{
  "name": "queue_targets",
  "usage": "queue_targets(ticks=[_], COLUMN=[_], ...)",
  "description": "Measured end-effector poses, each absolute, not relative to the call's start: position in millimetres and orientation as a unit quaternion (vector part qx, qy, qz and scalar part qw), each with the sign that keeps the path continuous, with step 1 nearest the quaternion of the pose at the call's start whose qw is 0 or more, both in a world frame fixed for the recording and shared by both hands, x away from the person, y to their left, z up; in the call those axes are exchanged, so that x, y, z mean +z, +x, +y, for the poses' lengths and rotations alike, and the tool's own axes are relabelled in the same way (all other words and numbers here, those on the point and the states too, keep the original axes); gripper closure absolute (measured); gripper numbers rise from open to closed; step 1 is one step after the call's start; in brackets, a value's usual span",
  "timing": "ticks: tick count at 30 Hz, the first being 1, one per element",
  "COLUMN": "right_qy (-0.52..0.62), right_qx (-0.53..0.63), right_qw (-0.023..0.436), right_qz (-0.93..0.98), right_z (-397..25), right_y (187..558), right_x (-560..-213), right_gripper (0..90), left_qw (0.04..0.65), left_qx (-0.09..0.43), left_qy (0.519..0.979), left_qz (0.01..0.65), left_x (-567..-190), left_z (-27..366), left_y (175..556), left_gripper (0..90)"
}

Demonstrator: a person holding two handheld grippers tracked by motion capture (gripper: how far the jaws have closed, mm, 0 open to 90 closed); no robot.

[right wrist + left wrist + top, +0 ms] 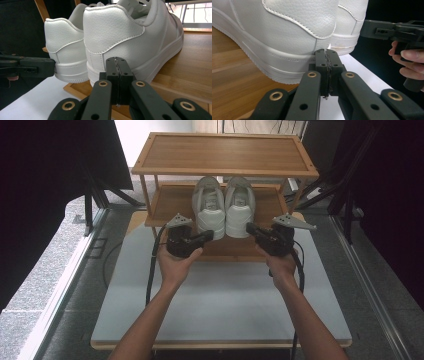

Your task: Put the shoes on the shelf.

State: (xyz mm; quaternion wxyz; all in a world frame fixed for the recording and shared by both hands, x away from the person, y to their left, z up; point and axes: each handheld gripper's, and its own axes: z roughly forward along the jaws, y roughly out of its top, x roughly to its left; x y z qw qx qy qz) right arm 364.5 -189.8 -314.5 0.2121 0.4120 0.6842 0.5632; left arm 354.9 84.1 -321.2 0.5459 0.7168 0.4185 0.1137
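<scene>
A pair of white sneakers stands on the lower shelf (170, 202) of a wooden rack, heels towards me. The left shoe (209, 205) and the right shoe (240, 205) sit side by side, touching. My left gripper (209, 235) is shut and empty, its tips right at the left shoe's heel (287, 30). My right gripper (249, 227) is also shut and empty, just short of the right shoe's heel (130, 37). In the left gripper view the closed tips (327, 52) reach the heel's sole edge. In the right gripper view the closed tips (116, 60) point at the heel.
The rack's top shelf (225, 152) is bare and overhangs the shoes. The rack stands at the far end of a white board (220, 295) on the floor. Dark stands and panels flank both sides. Cables trail back from each gripper.
</scene>
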Motion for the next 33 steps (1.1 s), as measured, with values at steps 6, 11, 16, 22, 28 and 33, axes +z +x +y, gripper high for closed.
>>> queue_targets(ticks=[6, 11, 16, 22, 28, 33], right_qy=[0.418, 0.418, 0.415, 0.413, 0.409, 0.391], right_qx=[0.574, 0.572, 0.565, 0.567, 0.58, 0.589], right_qw=[0.195, 0.188, 0.186, 0.18, 0.181, 0.201], right_qz=[0.677, 0.68, 0.689, 0.69, 0.681, 0.679], right_z=[-193.6, -194.4, -196.9, -196.2, -198.0, -205.2], right_y=[365.0, 366.0, 366.6, 366.7, 359.4, 342.9], right_x=[-317.5, -318.6, -319.0, -320.6, -320.9, -322.1], right_gripper=[88.7, 86.6, 84.9, 82.4, 76.9, 68.9], left_qw=[0.541, 0.537, 0.542, 0.544, 0.551, 0.559], left_qx=[0.121, 0.12, 0.118, 0.111, 0.121, 0.119], left_qy=[0.722, 0.724, 0.721, 0.721, 0.731, 0.727], left_qz=[0.414, 0.416, 0.415, 0.415, 0.385, 0.381], left_x=[-320.0, -319.0, -320.2, -320.3, -319.4, -321.7], left_z=[83.6, 85.6, 85.8, 85.9, 86.6, 99.6], left_y=[355.5, 360.0, 361.4, 361.6, 346.6, 330.4], left_gripper=[90.0, 90.0, 90.0, 89.9, 70.4, 61.0])
